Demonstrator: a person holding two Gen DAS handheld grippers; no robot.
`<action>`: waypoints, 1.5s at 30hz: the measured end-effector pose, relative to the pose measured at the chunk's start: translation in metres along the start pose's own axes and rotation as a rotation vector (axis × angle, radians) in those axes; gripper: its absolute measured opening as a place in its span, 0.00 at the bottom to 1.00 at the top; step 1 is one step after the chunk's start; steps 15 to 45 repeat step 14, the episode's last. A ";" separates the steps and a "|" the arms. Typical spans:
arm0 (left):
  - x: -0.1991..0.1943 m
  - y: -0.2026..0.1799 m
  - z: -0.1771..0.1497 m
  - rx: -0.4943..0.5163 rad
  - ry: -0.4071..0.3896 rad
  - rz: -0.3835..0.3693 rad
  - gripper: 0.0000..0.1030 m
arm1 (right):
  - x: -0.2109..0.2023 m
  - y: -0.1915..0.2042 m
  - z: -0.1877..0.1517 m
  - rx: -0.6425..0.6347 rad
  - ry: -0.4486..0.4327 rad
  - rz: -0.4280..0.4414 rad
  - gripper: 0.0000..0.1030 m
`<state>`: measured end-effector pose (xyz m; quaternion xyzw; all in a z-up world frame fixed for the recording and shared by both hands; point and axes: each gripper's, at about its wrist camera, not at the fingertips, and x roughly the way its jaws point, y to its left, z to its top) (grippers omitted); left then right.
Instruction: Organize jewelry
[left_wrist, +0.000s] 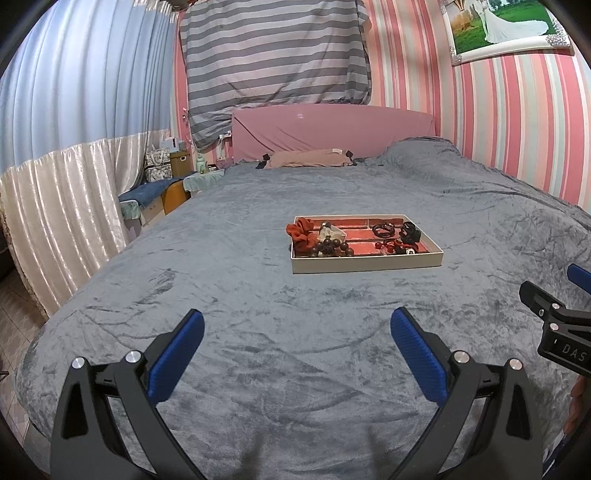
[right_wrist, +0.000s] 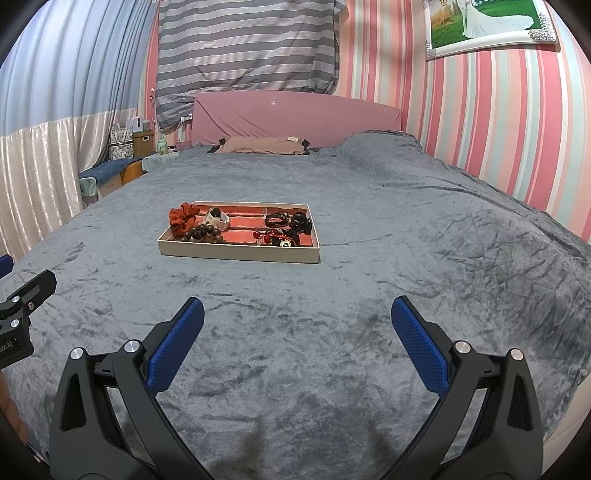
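A shallow white jewelry tray (left_wrist: 365, 264) with a red lining sits on the grey velvet bedspread (left_wrist: 258, 369), well ahead of both tools. The left gripper (left_wrist: 297, 350) hovers over the cover with its blue pads spread wide, holding nothing; the right gripper (right_wrist: 297, 341) is likewise spread and empty. In the tray, a rust scrunchie (right_wrist: 183, 218) drapes over the left rim, beside dark wooden beads (right_wrist: 203, 234). The right wrist view shows black hair ties (right_wrist: 277, 218) and red beads (right_wrist: 264, 236) more clearly; only the left view shows more floor by the curtain (left_wrist: 55, 206).
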<state>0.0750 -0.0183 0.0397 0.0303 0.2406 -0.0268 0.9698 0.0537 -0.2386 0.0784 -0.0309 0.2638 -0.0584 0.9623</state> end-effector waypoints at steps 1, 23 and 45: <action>0.000 0.000 0.000 -0.001 -0.001 0.001 0.96 | 0.000 0.000 0.000 0.000 0.000 0.000 0.96; 0.008 -0.001 -0.003 0.001 0.016 -0.005 0.96 | 0.007 0.002 -0.005 0.001 0.010 0.006 0.96; 0.008 -0.001 -0.003 0.001 0.016 -0.005 0.96 | 0.007 0.002 -0.005 0.001 0.010 0.006 0.96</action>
